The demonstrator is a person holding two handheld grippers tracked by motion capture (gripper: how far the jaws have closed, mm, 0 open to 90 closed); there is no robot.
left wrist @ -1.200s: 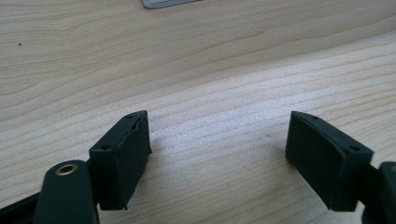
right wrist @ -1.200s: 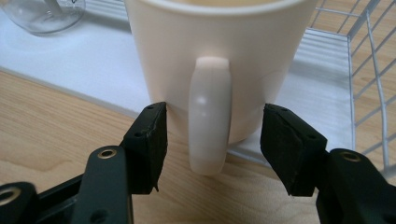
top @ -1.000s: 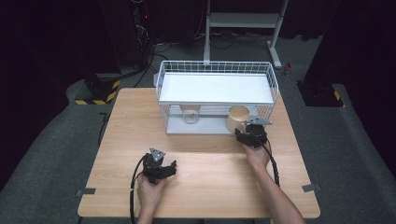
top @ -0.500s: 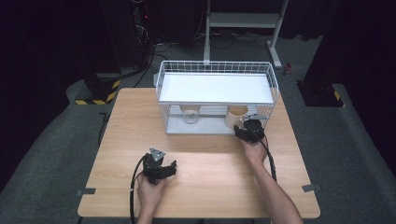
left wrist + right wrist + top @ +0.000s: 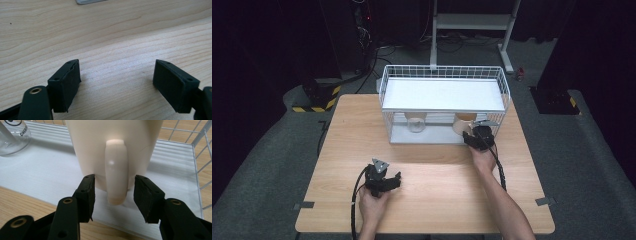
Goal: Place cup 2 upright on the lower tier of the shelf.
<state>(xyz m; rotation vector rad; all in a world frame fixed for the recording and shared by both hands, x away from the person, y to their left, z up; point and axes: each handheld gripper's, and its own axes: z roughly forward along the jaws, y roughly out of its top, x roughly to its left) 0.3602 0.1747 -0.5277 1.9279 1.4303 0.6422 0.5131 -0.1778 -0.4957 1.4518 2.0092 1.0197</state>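
Resting idle on the worktop (image 5: 337, 150), the left tongs (image 5: 116, 80) gape wide and hold nothing. Right of them, inside the wire rack (image 5: 387, 95) on its lower shelf, stands the cream mug (image 5: 112, 152); the right tongs (image 5: 113, 195) straddle its handle (image 5: 115, 170), jaws slightly apart, so letting go cleanly likely means widening, then backing straight out.

A light wooden table (image 5: 427, 200) is standing on a grey carpeted floor (image 5: 262, 165), and light from above is falling on its top while the room around it is lying in near darkness. Behind the table, a white metal stand (image 5: 472, 22) is rising from the floor beside dark equipment with cables (image 5: 367, 45) trailing across the carpet, and a black-and-yellow striped block (image 5: 317, 100) is sitting near the table's far left corner. Small grey tape pieces (image 5: 545, 201) are lying on the carpet at the table's near corners.
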